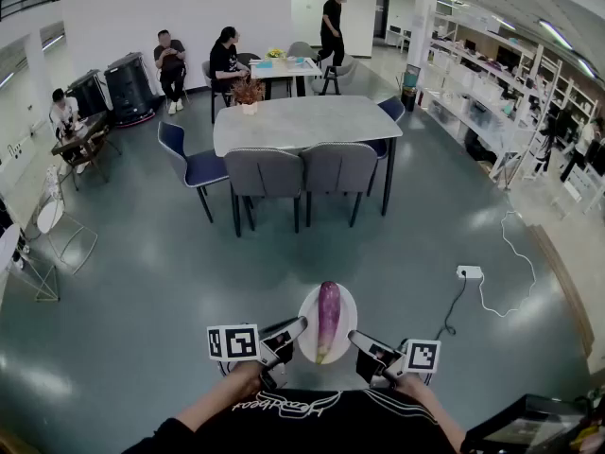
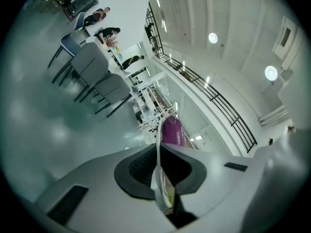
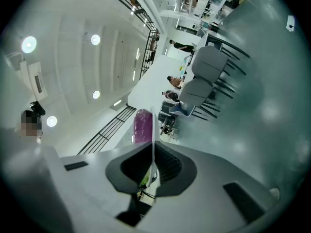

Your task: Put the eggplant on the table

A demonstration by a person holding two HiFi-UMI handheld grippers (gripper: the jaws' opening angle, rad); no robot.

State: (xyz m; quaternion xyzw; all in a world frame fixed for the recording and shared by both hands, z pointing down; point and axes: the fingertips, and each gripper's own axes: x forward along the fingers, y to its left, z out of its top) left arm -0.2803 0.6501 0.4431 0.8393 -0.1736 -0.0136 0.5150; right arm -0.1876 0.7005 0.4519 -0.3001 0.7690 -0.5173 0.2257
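A long purple eggplant (image 1: 327,318) lies on a white plate (image 1: 346,303) that I carry above the floor, close in front of me. My left gripper (image 1: 295,329) is shut on the plate's left rim and my right gripper (image 1: 357,340) is shut on its right rim. In the left gripper view the plate (image 2: 159,178) shows edge-on between the jaws, with the eggplant (image 2: 172,132) beyond it. The right gripper view shows the same plate edge (image 3: 153,149) and eggplant (image 3: 143,125). The grey table (image 1: 302,122) stands several steps ahead.
Grey and blue chairs (image 1: 267,177) ring the table, and a small potted plant (image 1: 249,93) stands on its far left corner. A white power strip with its cable (image 1: 470,273) lies on the floor to the right. People sit and walk at the back. Shelving (image 1: 492,102) lines the right side.
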